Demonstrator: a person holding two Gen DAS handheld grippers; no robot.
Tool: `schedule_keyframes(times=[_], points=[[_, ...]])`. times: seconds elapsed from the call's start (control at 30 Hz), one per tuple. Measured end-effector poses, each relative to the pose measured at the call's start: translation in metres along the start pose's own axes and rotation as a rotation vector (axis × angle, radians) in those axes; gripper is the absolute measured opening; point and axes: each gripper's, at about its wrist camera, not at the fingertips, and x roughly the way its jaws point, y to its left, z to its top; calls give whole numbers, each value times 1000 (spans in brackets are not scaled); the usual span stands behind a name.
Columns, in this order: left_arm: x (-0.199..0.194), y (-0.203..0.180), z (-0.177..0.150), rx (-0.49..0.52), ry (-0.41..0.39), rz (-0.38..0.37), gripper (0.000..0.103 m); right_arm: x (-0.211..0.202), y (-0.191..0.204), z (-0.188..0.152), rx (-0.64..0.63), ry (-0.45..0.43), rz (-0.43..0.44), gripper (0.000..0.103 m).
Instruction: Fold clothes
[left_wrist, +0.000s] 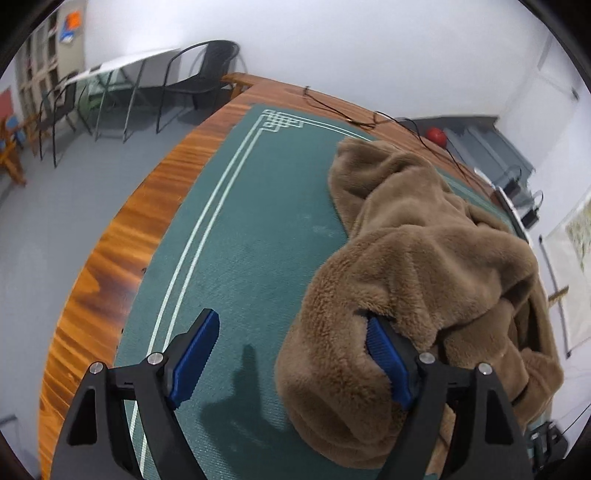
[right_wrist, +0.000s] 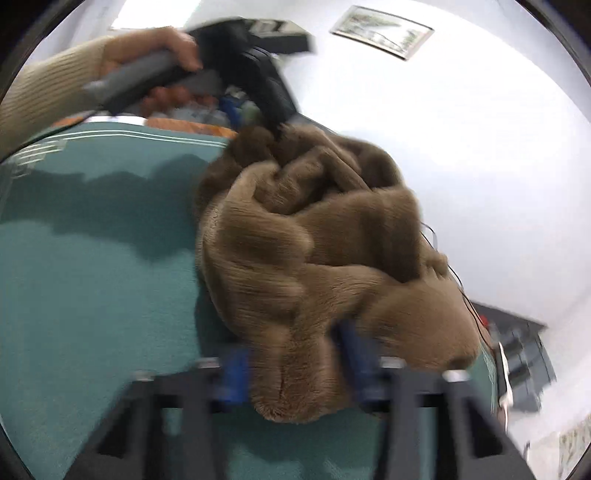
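- Two sets of jaws, one brown fleece garment (left_wrist: 424, 258), and it lies crumpled in a heap on the green mat (left_wrist: 240, 240) that covers the wooden counter (left_wrist: 122, 258).
- My left gripper (left_wrist: 291, 358) has its jaws spread wide. The inner pad sits in the open over bare mat; the outer one is pushed against or under a rolled edge of the fleece, so nothing is pinched yet.
- From my left jaws the heap lies ahead and to the outer side, its long axis running away from me toward the counter's far edge.
- My right gripper (right_wrist: 291, 373) is blurred. A thick lobe of fleece sits between its blue pads, jaws part-way apart; whether they truly clamp it I cannot tell.
- From my right jaws the heap runs straight ahead, and my left gripper (right_wrist: 258, 122) meets its far end, held by my left hand (right_wrist: 155, 48).
- My judgement: the two jaws sit at opposite ends of the long axis, so lifting and spreading it along that line is what matters next.
- A black cable (left_wrist: 332, 107) lies beyond the heap.
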Motion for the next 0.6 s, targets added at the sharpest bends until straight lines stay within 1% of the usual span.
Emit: schedule_keyframes(times=[0.07, 0.1, 0.17, 0.2, 0.3, 0.37, 0.47, 0.5, 0.57, 0.6], points=[[-6, 14, -4, -54, -9, -16, 81, -4, -10, -1, 50, -22, -41, 28], [-9, 21, -7, -72, -17, -11, 79, -8, -15, -1, 74, -40, -71, 27], [-19, 32, -12, -89, -39, -5, 78, -21, -26, 2, 124, -93, -148, 23], [-25, 36, -15, -91, -52, -6, 78, -30, -32, 3, 144, -122, -196, 22], [-43, 38, -28, -35, -84, -48, 78, -58, -46, 4, 194, -206, -366, 22], [-54, 31, -39, 45, -102, -77, 79, -77, -54, 2, 228, -255, -467, 14], [-67, 12, -53, 194, -130, -107, 80, -92, -67, -5, 313, -274, -462, 14], [-71, 4, -57, 256, -142, -116, 81, -95, -71, -8, 338, -277, -446, 15], [-80, -12, -66, 379, -170, -115, 81, -90, -71, -14, 363, -256, -311, 15], [-85, -20, -72, 447, -188, -103, 81, -87, -71, -17, 359, -230, -264, 16]])
